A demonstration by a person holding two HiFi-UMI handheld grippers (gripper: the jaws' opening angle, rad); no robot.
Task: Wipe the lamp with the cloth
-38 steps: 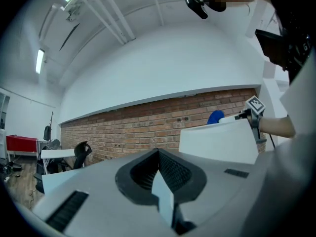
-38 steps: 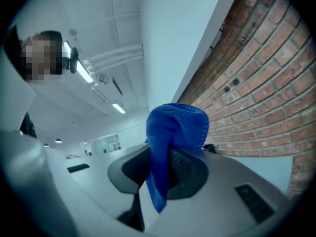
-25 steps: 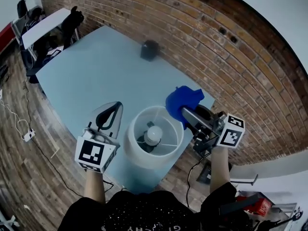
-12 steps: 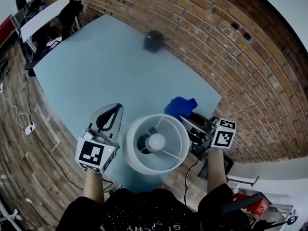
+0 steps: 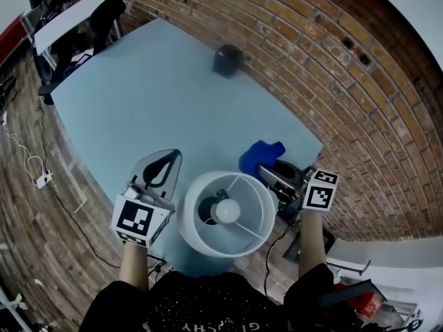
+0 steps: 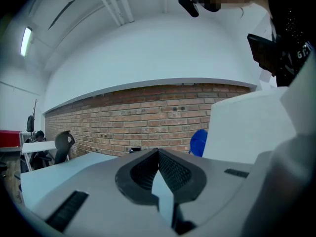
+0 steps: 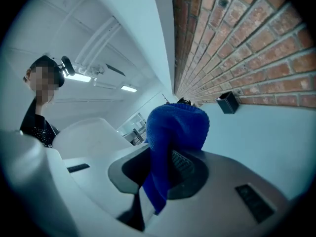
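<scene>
The right gripper (image 7: 165,164) clamps the blue cloth (image 5: 259,156) just right of the lamp (image 5: 201,239). The left gripper (image 5: 165,159) is closed and empty. Most wiping probably remains.

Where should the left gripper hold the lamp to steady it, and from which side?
Probably the thin top rim of the lamp, from above on its left: the shade is too wide to span but open on top. Open the left gripper first.

Pale grey left tool (image 5: 168,155) and right tool (image 5: 266,173) carry black-and-white marker cubes (image 5: 137,220); the shirt (image 5: 201,306) is black, speckled white
</scene>
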